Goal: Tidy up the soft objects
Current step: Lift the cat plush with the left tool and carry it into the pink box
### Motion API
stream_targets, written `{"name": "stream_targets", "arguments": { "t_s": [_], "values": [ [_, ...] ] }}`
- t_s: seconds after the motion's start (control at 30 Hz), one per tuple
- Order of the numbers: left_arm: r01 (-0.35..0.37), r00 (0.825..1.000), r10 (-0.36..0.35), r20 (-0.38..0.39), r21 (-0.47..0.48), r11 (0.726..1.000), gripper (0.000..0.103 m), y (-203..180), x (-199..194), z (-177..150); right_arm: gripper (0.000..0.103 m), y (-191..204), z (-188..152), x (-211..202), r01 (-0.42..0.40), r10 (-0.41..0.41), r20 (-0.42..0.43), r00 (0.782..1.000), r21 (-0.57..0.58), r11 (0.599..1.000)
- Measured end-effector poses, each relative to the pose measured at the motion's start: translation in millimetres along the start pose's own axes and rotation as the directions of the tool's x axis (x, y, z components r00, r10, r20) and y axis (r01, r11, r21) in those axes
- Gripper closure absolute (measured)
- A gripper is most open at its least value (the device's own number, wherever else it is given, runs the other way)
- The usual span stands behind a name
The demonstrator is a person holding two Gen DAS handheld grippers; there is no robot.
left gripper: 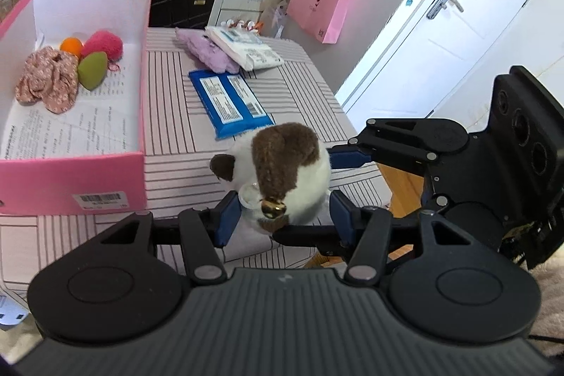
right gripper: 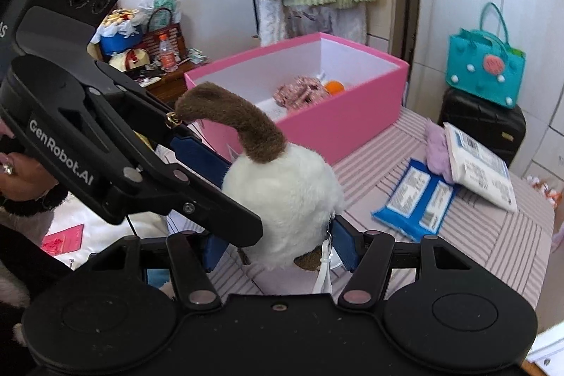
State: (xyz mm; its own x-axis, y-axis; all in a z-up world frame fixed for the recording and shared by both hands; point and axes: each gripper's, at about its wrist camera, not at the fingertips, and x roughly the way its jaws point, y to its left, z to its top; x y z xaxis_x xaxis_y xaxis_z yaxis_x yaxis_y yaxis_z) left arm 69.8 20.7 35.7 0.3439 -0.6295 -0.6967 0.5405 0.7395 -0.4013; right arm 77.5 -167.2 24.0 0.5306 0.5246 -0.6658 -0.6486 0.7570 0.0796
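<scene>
Plush toy (left gripper: 289,171): fluffy, rounded, white-and-brown

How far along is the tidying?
Partly done: the pink box already holds a floral scrunchie, pink pouf and two sponges. Both tongs, left and right, grip the plush toy. The purple fluffy item and two packets remain.

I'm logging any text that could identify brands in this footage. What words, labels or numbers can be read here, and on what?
"GenRobot.AI": white lettering on the left tool arm, right wrist view.
Pink box barcode sticker: too small to read.
Printed paper lining the box: blurred, unreadable.
Blue packet labels: unreadable.
White packet label: unreadable.
Pink paper bag print: too blurred.
Black suitcase badge: unreadable.
</scene>
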Motion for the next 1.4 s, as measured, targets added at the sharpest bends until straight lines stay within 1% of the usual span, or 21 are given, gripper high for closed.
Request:
{"name": "stream_targets", "arguments": {
  "t_s": [0.23, 0.53, 0.73, 0.9, 1.0, 1.13, 1.27, 1.4],
  "values": [
    [0.005, 0.999, -0.005, 0.04, -0.009, 1.0, 0.049, 12.4, -25.1, 9.7, 0.036, 5.6, 26.2, -0.7, -0.043, 0.045, 0.028, 0.999, -0.046, 0.998],
    [-0.029, 0.996, 0.029, 0.087, -0.003, 1.0, 0.049, 28.5, -54.1, 32.8, 0.036, 11.0, 70.4, 4.1, -0.055, 0.06, 0.051, 0.997, -0.099, 0.994],
    [-0.066, 0.985, 0.068, 0.157, -0.019, 0.998, 0.049, 46.6, -71.8, 50.9, 0.036, 8.9, 103.1, 17.4, -0.065, 0.078, 0.092, 0.993, -0.131, 0.989],
    [-0.132, 0.972, 0.138, 0.19, -0.045, 0.99, 0.049, 68.0, -73.6, 69.4, 0.036, 3.5, 126.3, 42.9, -0.077, 0.099, 0.13, 0.987, -0.163, 0.984],
    [-0.172, 0.966, 0.183, 0.185, -0.073, 0.982, 0.049, 85.3, -69.2, 82.0, 0.036, -2.3, 139.1, 63.1, -0.089, 0.116, 0.142, 0.983, -0.181, 0.979],
    [-0.217, 0.957, 0.236, 0.166, -0.129, 0.968, 0.049, 110.4, -57.9, 95.7, 0.037, -10.8, 154.7, 93.5, -0.123, 0.149, 0.124, 0.981, -0.197, 0.973],
    [-0.256, 0.952, 0.28, 0.125, -0.174, 0.951, 0.049, 134.7, -39.1, 103.3, 0.037, -21.2, 164.4, 127.1, -0.165, 0.182, 0.068, 0.981, -0.202, 0.965],
    [-0.262, 0.959, 0.28, 0.052, -0.225, 0.938, 0.049, 157.9, -19.8, 103.1, 0.038, -25.5, 161.4, 153.7, -0.187, 0.19, -0.005, 0.982, -0.212, 0.959]
  ]
}}
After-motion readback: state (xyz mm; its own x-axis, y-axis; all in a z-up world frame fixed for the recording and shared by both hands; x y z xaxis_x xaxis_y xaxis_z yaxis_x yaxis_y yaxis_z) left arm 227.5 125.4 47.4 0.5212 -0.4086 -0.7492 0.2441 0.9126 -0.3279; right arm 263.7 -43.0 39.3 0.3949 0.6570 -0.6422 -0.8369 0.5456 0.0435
